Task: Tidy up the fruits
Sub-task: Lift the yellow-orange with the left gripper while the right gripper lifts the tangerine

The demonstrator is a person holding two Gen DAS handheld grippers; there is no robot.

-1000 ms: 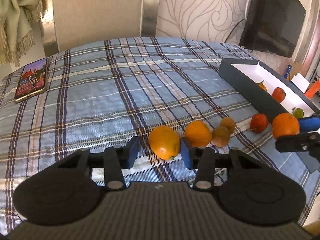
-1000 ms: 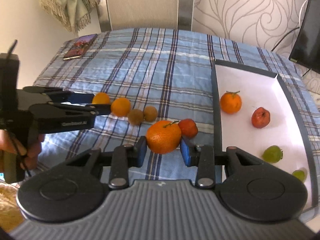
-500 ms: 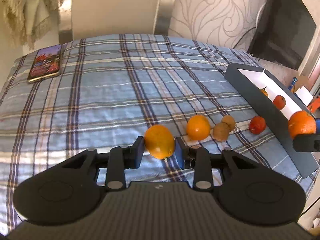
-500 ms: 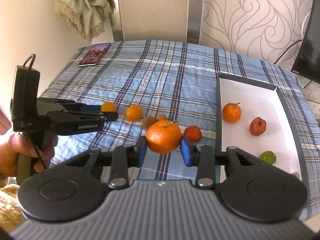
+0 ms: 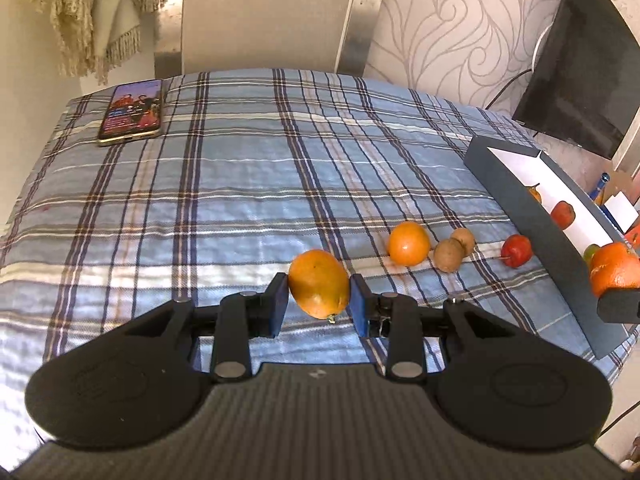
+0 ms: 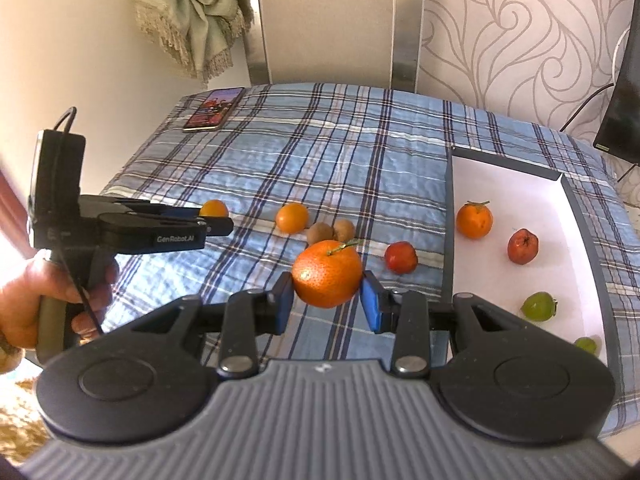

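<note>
My left gripper (image 5: 319, 303) is shut on a yellow-orange fruit (image 5: 319, 283) and holds it above the plaid cloth. My right gripper (image 6: 327, 300) is shut on a stemmed orange (image 6: 327, 273), lifted left of the grey box (image 6: 449, 216). On the cloth lie an orange (image 5: 409, 243), two brown kiwis (image 5: 449, 255) and a small red fruit (image 5: 516, 251). The box's white floor holds an orange (image 6: 474, 220), a red fruit (image 6: 523, 246) and two green fruits (image 6: 539, 306). The left gripper also shows in the right wrist view (image 6: 212, 220).
A phone (image 5: 133, 112) lies at the far left corner of the plaid-covered table (image 5: 240, 184). A dark screen (image 5: 576, 80) stands behind the box at the right. A fringed cloth (image 5: 92, 8) hangs on the wall at the back left.
Both grippers have risen with their fruits; the table looks further below. The left gripper closed on the yellow-orange fruit and lifted it off the cloth.
</note>
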